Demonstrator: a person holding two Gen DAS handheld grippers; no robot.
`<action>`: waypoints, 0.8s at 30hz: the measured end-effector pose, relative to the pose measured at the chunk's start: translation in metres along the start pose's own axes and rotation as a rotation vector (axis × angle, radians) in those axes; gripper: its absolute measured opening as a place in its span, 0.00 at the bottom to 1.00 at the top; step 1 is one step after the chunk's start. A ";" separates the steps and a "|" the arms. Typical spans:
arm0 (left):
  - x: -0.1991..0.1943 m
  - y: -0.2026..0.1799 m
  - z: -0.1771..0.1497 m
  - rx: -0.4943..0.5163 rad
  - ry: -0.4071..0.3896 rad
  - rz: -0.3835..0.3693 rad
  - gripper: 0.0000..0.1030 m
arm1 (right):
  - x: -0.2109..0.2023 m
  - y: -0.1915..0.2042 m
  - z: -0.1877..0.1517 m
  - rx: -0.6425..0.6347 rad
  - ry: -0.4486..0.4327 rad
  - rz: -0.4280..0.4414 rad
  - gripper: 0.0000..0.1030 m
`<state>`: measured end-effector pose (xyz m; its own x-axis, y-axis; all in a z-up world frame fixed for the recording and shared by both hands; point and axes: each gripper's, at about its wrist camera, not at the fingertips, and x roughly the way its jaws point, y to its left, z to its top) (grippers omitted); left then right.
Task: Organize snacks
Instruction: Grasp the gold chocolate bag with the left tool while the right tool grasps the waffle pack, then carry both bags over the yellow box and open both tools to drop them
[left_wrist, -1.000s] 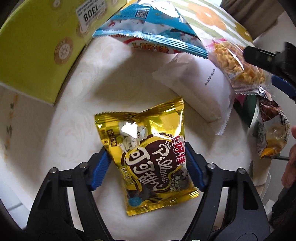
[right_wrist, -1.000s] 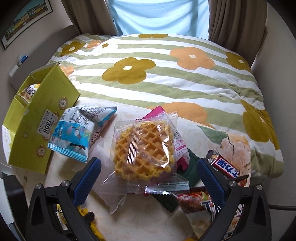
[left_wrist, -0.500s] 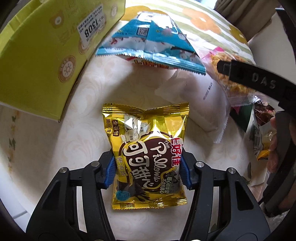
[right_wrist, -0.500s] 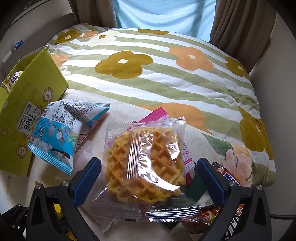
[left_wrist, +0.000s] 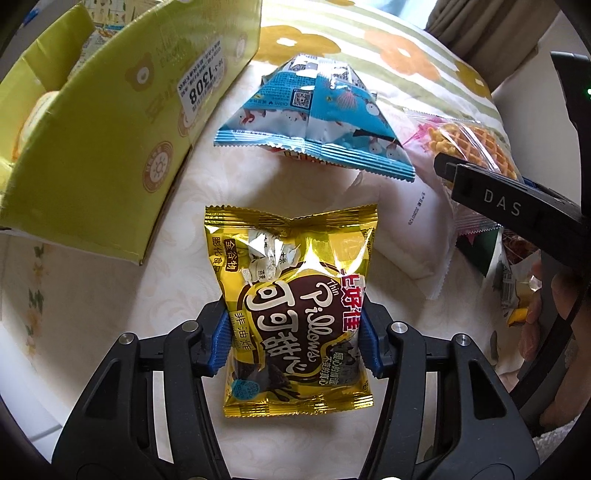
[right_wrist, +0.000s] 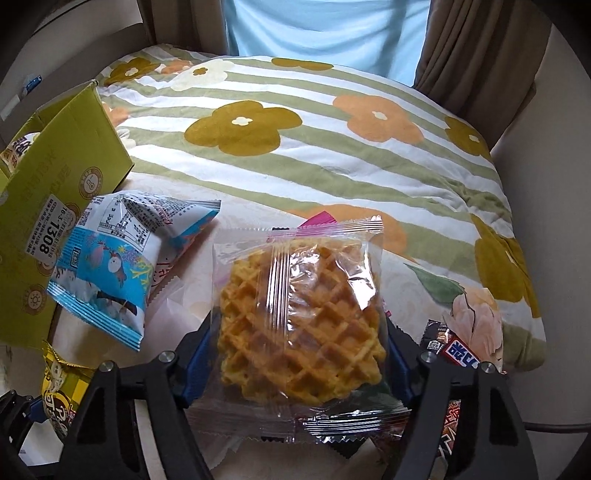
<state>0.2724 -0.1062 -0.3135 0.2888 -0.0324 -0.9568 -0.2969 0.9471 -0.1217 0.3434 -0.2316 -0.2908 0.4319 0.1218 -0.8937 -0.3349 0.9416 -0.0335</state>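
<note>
Beside the green box (left_wrist: 110, 155), barely filled as yet, the left claw (left_wrist: 294, 334) clamps the gold pouch (left_wrist: 295, 310), the right claw (right_wrist: 295, 363) the waffle pack (right_wrist: 299, 325); others wait.

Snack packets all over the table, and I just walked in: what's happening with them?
A person is sorting snacks with a hand-held tool in each hand. The left tool is closed on a gold cocoa snack bag. The right tool is clamped on a clear-wrapped waffle. A blue packet and other packs lie loose beside an open yellow-green box that already holds some items.
</note>
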 end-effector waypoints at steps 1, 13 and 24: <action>-0.003 0.000 -0.001 0.005 -0.004 -0.003 0.51 | -0.004 0.000 -0.001 0.005 -0.007 0.000 0.71; -0.074 -0.004 -0.011 0.092 -0.159 -0.056 0.51 | -0.090 -0.006 -0.013 0.079 -0.121 0.035 0.70; -0.173 0.023 0.009 0.097 -0.342 -0.091 0.51 | -0.184 0.018 -0.010 0.070 -0.264 0.113 0.70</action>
<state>0.2234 -0.0758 -0.1483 0.6025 -0.0252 -0.7977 -0.1726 0.9717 -0.1610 0.2493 -0.2406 -0.1318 0.6007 0.2963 -0.7425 -0.3391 0.9355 0.0989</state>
